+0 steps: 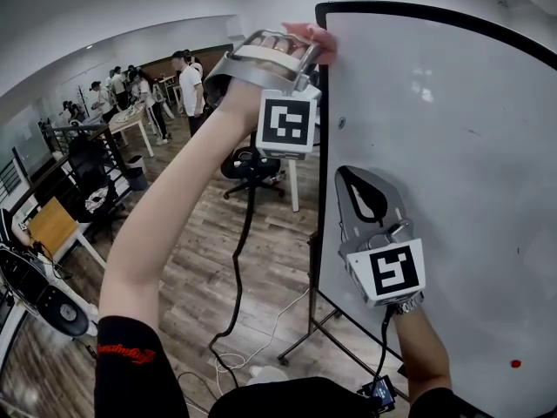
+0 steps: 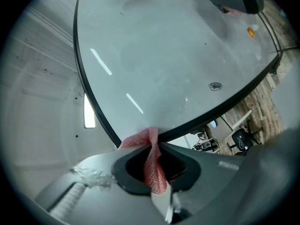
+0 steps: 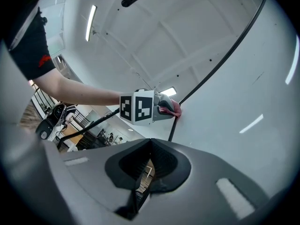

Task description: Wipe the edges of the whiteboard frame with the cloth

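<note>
The whiteboard [image 1: 452,164] stands upright with a thin black frame [image 1: 323,146]. My left gripper [image 1: 306,45] is raised to the board's top left corner, shut on a pink cloth [image 1: 317,40] that presses on the frame there. In the left gripper view the cloth [image 2: 153,162] hangs pinched between the jaws, touching the frame corner [image 2: 96,110]. My right gripper [image 1: 350,175] is lower, beside the board's left edge, jaws together with nothing in them. The right gripper view shows its shut jaws [image 3: 150,142], with the left gripper [image 3: 161,108] and cloth [image 3: 174,108] beyond on the frame [image 3: 212,73].
The board's stand legs [image 1: 309,333] and a black cable [image 1: 237,268] are on the wooden floor below. An office chair [image 1: 248,165], desks and several people [image 1: 187,85] are at the back left. A red magnet [image 1: 515,363] sits low on the board.
</note>
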Demonstrator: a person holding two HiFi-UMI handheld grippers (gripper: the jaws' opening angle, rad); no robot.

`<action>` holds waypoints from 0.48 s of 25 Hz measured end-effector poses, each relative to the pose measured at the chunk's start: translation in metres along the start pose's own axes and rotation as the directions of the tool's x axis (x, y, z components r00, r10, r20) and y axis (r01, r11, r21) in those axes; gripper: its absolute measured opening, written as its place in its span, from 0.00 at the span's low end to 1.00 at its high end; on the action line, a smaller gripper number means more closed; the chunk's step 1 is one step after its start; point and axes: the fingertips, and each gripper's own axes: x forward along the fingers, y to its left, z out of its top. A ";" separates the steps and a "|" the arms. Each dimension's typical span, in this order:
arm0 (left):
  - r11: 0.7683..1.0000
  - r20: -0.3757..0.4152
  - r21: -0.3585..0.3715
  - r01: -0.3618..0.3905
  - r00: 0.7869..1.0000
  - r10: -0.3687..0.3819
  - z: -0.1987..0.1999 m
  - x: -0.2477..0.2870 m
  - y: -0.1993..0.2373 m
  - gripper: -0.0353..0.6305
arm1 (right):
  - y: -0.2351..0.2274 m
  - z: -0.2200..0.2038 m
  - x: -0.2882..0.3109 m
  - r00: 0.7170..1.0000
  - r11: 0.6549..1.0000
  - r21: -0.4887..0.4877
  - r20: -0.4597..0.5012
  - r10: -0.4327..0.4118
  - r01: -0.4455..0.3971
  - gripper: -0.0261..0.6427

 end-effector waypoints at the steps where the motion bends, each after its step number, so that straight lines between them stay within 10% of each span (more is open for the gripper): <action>1: 1.000 0.000 0.000 0.004 1.000 -0.004 0.000 -0.001 -0.002 0.09 | 0.000 0.000 0.000 1.000 1.000 0.001 0.000 0.000 0.000 0.04; 12: 0.998 0.026 -0.036 0.045 0.999 -0.044 0.009 -0.007 -0.019 0.09 | 0.005 -0.005 -0.003 1.000 1.000 0.001 -0.018 0.004 -0.004 0.04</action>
